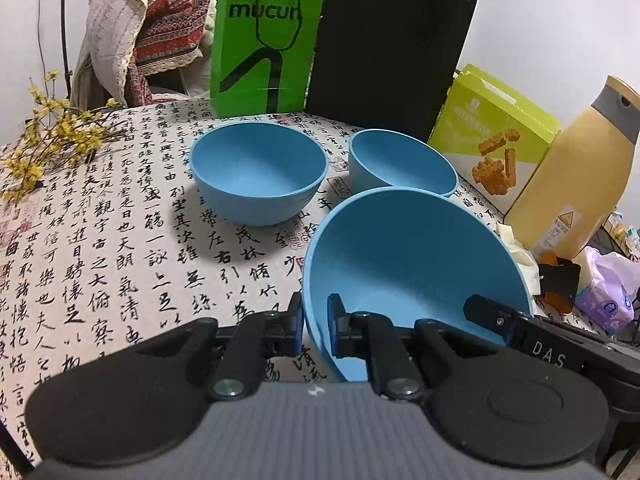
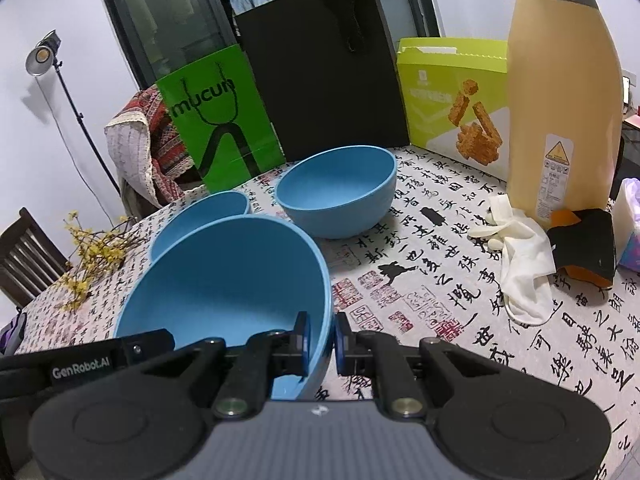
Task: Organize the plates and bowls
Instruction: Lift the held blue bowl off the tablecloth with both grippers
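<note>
the left gripper (image 1: 316, 326) is pinching the near rim of the large blue bowl (image 1: 416, 264), one pad outside the wall and one inside, jaws nearly closed on it. the right gripper (image 2: 322, 342) is clamping the same bowl's opposite rim the same way. the bowl is hanging tilted above the calligraphy tablecloth (image 1: 100, 240), while two smaller blue bowls (image 1: 258, 172) are sitting beyond it, near the green bag (image 1: 266, 40).
</note>
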`<state>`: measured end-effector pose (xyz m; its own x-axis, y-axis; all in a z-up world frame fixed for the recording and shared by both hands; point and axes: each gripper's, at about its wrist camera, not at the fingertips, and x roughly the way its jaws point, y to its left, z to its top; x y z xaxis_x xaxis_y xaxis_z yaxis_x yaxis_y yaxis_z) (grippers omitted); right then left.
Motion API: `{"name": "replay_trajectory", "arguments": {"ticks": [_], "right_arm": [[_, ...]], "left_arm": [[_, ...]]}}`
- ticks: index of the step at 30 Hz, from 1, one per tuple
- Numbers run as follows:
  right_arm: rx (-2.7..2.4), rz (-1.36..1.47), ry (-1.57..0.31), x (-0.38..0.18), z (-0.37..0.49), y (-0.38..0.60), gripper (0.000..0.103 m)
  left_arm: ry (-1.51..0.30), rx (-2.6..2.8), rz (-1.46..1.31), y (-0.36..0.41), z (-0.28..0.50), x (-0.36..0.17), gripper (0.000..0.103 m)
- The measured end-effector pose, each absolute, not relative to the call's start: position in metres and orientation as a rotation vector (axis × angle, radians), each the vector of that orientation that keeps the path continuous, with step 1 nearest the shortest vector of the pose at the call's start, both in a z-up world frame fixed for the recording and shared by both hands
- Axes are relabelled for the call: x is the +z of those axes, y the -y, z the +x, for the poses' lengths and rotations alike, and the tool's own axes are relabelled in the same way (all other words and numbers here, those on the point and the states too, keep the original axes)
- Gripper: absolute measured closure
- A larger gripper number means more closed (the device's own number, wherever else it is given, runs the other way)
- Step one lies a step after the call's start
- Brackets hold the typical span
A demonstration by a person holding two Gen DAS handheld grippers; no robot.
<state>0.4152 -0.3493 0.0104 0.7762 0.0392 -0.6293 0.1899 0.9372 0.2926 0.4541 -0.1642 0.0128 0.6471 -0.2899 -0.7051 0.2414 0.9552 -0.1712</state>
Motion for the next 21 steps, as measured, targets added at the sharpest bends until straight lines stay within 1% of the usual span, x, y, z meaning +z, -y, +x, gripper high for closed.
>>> {"name": "replay_trajectory", "arguments": {"ticks": [21], "right_arm": [[-0.010,0.320,-0.651,0.025,0.399,0.310,0.091]], "left_arm": [[-0.775,-0.260,-0.089,0.122,0.423,0.025,0.090]]}}
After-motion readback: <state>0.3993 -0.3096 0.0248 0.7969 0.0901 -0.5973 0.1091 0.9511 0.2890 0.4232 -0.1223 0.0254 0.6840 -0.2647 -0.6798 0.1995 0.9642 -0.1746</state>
